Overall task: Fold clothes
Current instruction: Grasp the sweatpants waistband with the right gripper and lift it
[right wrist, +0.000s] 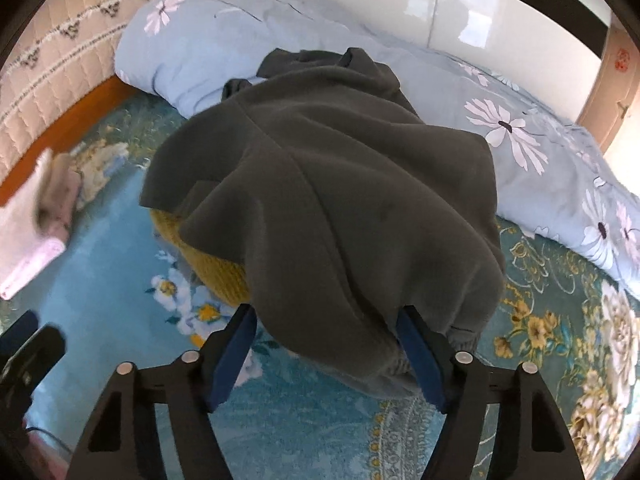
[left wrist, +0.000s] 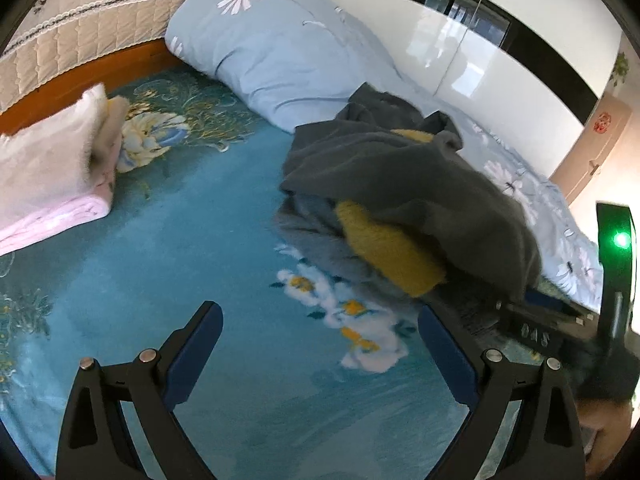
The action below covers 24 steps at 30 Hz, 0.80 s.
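Where the dark grey fleece garment (right wrist: pixel 332 200) heaps on the teal floral bed cover (right wrist: pixel 120 292), it hides most of a mustard-yellow knitted piece (right wrist: pixel 208 268) beneath; far left, the folded pink-and-white blanket (left wrist: pixel 48 184) is blurred. Left gripper (left wrist: pixel 320 344): jaws wide, holding nothing, over bare cover. Right gripper (right wrist: pixel 328 344): jaws wide, garment's near hem sagging between them; grip cannot be told. Pale blue flowered duvet (right wrist: pixel 520 148) lies behind.
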Motion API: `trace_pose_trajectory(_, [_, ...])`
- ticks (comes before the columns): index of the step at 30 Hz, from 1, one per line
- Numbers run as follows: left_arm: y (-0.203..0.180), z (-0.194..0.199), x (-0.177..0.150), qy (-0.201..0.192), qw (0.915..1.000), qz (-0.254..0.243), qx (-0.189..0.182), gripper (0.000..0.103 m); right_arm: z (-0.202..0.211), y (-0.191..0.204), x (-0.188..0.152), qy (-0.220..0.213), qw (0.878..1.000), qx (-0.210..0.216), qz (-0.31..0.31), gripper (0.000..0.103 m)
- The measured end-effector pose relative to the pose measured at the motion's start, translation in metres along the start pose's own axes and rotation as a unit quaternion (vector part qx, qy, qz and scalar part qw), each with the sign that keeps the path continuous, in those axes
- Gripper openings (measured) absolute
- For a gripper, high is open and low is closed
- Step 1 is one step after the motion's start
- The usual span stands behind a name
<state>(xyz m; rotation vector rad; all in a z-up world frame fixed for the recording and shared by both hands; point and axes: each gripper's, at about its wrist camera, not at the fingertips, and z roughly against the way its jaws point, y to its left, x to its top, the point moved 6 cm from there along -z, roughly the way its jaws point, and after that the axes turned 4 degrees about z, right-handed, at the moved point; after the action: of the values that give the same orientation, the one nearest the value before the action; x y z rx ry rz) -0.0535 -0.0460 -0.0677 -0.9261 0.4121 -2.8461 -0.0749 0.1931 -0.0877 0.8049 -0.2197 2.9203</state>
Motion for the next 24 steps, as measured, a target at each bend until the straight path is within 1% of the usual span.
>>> trace_pose_trajectory(1, [0.005, -0.001, -0.002, 0.007, 1.0000, 0.006, 0.001, 0.098, -0.004, -0.001, 0.002, 0.007, 1.000, -0.008, -0.005, 0.054])
trace_pose_trajectory(2, [0.011, -0.001, -0.005, 0.012, 0.9999, 0.012, 0.001, 0.098, -0.006, -0.003, 0.004, 0.014, 1.000, -0.016, -0.010, 0.041])
trace_pose_trajectory(3, [0.016, -0.001, -0.007, 0.016, 0.9997, 0.019, 0.001, 0.098, -0.007, -0.006, 0.006, 0.019, 0.999, -0.021, -0.017, 0.032])
trace_pose_trajectory(4, [0.020, -0.001, -0.010, 0.020, 0.9994, 0.027, 0.000, 0.098, -0.007, -0.008, 0.008, 0.021, 0.999, -0.022, -0.022, 0.027])
trace_pose_trajectory(5, [0.026, -0.001, -0.013, 0.025, 0.9990, 0.038, -0.003, 0.098, -0.005, -0.011, 0.009, 0.020, 0.999, -0.021, -0.030, 0.019])
trace_pose_trajectory(6, [0.029, -0.001, -0.016, 0.029, 0.9984, 0.048, -0.010, 0.098, -0.001, -0.016, 0.011, 0.019, 0.999, -0.020, -0.038, 0.015])
trace_pose_trajectory(8, [0.036, 0.002, -0.022, 0.034, 0.9967, 0.068, -0.029, 0.097, 0.013, -0.031, 0.017, 0.005, 0.998, -0.016, -0.062, 0.012])
trace_pose_trajectory(10, [0.040, 0.006, -0.028, 0.033, 0.9957, 0.076, -0.041, 0.096, 0.029, -0.045, 0.023, -0.013, 0.996, -0.012, -0.083, 0.011])
trace_pose_trajectory(12, [0.043, 0.009, -0.034, 0.034, 0.9947, 0.083, -0.050, 0.096, 0.053, -0.056, 0.035, -0.041, 0.995, -0.018, -0.087, 0.010])
trace_pose_trajectory(15, [0.047, 0.012, -0.041, 0.041, 0.9924, 0.097, -0.064, 0.096, 0.100, -0.066, 0.054, -0.091, 0.993, -0.033, -0.074, 0.008])
trace_pose_trajectory(18, [0.053, 0.018, -0.046, 0.045, 0.9904, 0.109, -0.073, 0.096, 0.142, -0.067, 0.067, -0.134, 0.988, -0.047, -0.057, 0.008])
trace_pose_trajectory(21, [0.056, 0.026, -0.046, 0.042, 0.9893, 0.113, -0.082, 0.096, 0.181, -0.070, 0.067, -0.165, 0.983, -0.060, -0.046, 0.008])
trace_pose_trajectory(24, [0.059, 0.035, -0.046, 0.035, 0.9883, 0.117, -0.092, 0.096, 0.223, -0.081, 0.067, -0.196, 0.976, -0.079, -0.049, 0.007])
